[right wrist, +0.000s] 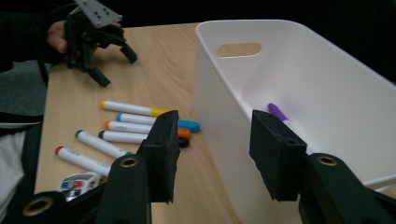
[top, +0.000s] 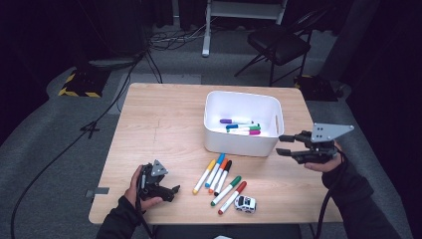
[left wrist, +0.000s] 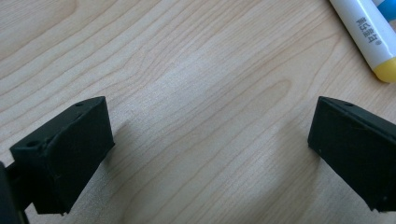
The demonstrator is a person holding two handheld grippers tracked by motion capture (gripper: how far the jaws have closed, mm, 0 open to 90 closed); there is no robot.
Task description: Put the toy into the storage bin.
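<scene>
A white bin (top: 215, 135) stands on the wooden table (top: 159, 119) with a purple marker (top: 226, 121) and a few others inside. Several loose markers (top: 219, 174) lie in a row in front of it, beside a small toy car (top: 245, 203). My left gripper (top: 174, 193) rests open near the front left edge; between its jaws lies bare wood, with a yellow-capped marker (left wrist: 369, 37) just beyond them. My right gripper (top: 280, 145) hovers open at the bin's right end. Its jaws frame the bin's near wall (right wrist: 219, 116), with nothing pressed between the pads (right wrist: 163, 149).
In the right gripper view, the marker row (right wrist: 130, 108), the toy car (right wrist: 81, 183) and the other gripper (right wrist: 119, 68) lie left of the bin. A folding chair (top: 278, 45) and floor cables (top: 124, 84) sit beyond the table's far edge.
</scene>
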